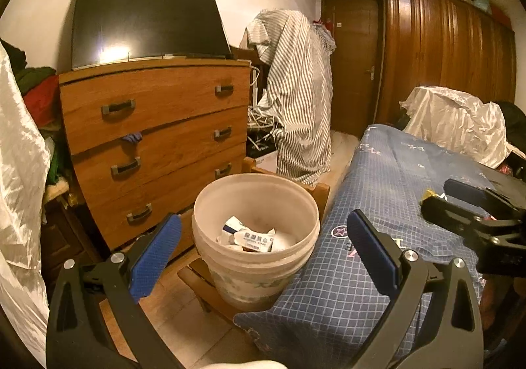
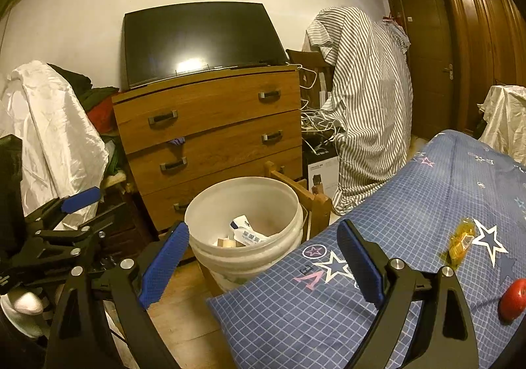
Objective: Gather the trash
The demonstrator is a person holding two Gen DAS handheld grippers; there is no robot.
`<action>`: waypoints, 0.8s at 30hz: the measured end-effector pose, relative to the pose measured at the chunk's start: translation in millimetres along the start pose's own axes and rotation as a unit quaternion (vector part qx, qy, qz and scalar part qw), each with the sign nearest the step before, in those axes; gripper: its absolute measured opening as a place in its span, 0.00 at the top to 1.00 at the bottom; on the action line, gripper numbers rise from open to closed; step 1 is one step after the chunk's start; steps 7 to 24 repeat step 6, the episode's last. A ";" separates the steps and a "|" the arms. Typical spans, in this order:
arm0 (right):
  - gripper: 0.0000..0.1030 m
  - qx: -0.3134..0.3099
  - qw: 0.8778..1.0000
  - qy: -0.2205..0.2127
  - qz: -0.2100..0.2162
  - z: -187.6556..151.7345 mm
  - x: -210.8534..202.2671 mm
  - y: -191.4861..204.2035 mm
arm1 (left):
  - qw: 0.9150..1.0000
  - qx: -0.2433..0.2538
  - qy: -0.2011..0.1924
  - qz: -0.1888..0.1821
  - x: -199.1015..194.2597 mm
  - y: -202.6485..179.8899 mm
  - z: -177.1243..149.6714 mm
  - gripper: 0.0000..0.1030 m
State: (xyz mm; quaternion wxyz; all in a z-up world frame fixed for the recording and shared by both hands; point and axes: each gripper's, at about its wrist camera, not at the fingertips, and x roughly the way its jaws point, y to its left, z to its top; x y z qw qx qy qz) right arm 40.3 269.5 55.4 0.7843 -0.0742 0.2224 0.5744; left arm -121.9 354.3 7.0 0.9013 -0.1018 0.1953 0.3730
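Two spread claws, left [image 1: 263,237] and right [image 2: 263,247], bucket [image 2: 245,257] between dresser [image 2: 210,126] and bed [image 2: 411,237].

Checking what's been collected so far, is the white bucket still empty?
No. In the right wrist view the white bucket already holds several bits of trash, among them a white packet printed with blue and dark code marks.

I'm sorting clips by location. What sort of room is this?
Most likely a lived-in bedroom: a bed with a blue checked sheet, a wooden chest of drawers with a TV on top, and a tall wooden wardrobe beside the door.
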 end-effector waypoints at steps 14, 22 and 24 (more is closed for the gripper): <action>0.09 0.003 1.000 0.000 -0.004 -0.1 -0.1 -3.4 | 1.000 -0.001 0.013 0.005 4.1 -0.4 -2.6 0.06; 0.09 0.003 1.000 0.000 -0.004 -0.1 -0.1 -3.4 | 1.000 -0.001 0.013 0.005 4.1 -0.4 -2.6 0.06; 0.09 0.003 1.000 0.000 -0.004 -0.1 -0.1 -3.4 | 1.000 -0.001 0.013 0.005 4.1 -0.4 -2.6 0.06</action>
